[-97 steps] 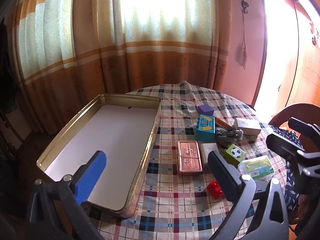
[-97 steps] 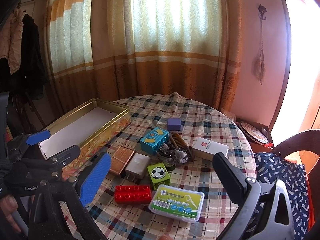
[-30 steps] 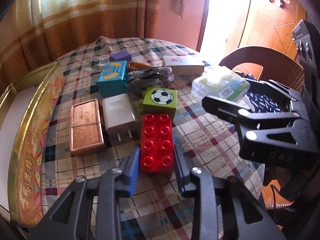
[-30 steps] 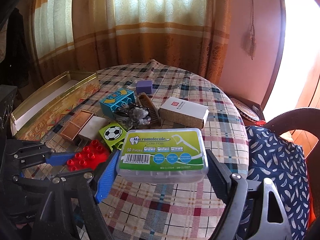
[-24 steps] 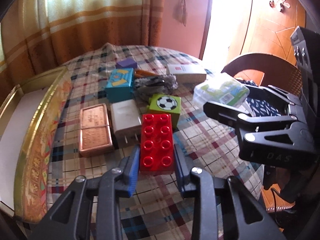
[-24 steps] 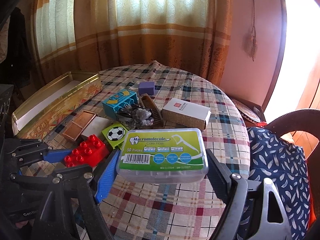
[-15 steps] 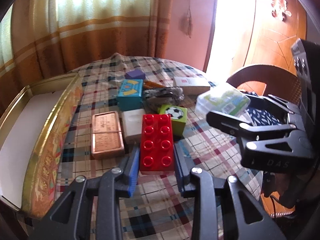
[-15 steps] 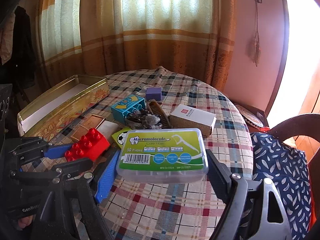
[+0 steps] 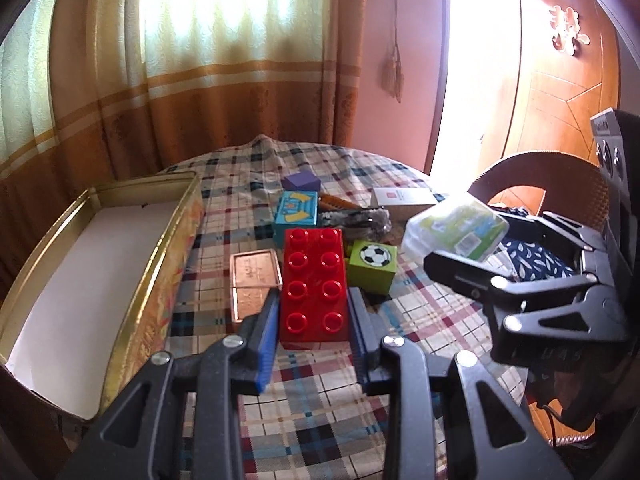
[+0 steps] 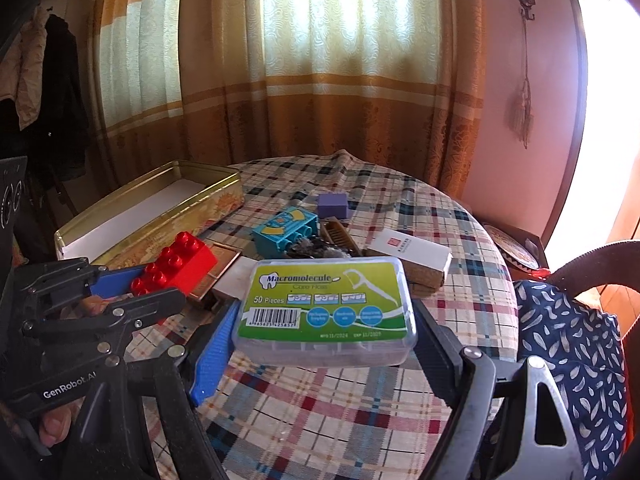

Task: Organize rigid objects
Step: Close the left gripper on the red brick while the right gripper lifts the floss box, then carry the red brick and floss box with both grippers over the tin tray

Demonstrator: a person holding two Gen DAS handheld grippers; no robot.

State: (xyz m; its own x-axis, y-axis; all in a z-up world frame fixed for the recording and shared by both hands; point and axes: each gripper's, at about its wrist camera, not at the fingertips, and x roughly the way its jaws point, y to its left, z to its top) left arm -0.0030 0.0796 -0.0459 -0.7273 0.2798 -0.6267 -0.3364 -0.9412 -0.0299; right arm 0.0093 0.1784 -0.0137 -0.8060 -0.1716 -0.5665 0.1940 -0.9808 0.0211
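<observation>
Both pairs of fingers are clamped on loads. Left gripper (image 9: 313, 320) pinches a red brick (image 9: 314, 286) by its long sides, studs up, lifted clear of the cloth. Right gripper (image 10: 326, 344) stands wide yet grips a clear floss box (image 10: 326, 312) by its short ends, green label up, also off the table.

On the round table (image 10: 452, 216), under a plaid cloth, the other pieces lie in a loose cluster: a copper bar (image 9: 254, 280) just left of the brick, a green cube (image 9: 373, 266) with a football print just right of it, a teal block (image 9: 297, 210) farther off, a purple cube (image 9: 301, 181) beyond that, a brown comb (image 10: 340, 236) beside a dark crinkled bundle (image 9: 366, 222), and a white carton (image 10: 410, 252) to the far right. A white slab (image 10: 236, 276) shows partly behind the floss box.

An open gold tin (image 9: 160, 240) with a white floor sits along the left edge of the table.

Orange-banded curtains (image 10: 332, 60) hang before a bright window on the far side. A pink wall (image 10: 528, 152) carries a hook with a tassel (image 10: 520, 114). A wooden door (image 9: 560, 92) stands at the right, and a chair with a blue leaf-print cushion (image 10: 568, 344) is just beside the table. Dark clothes (image 10: 56, 92) hang at the far left.
</observation>
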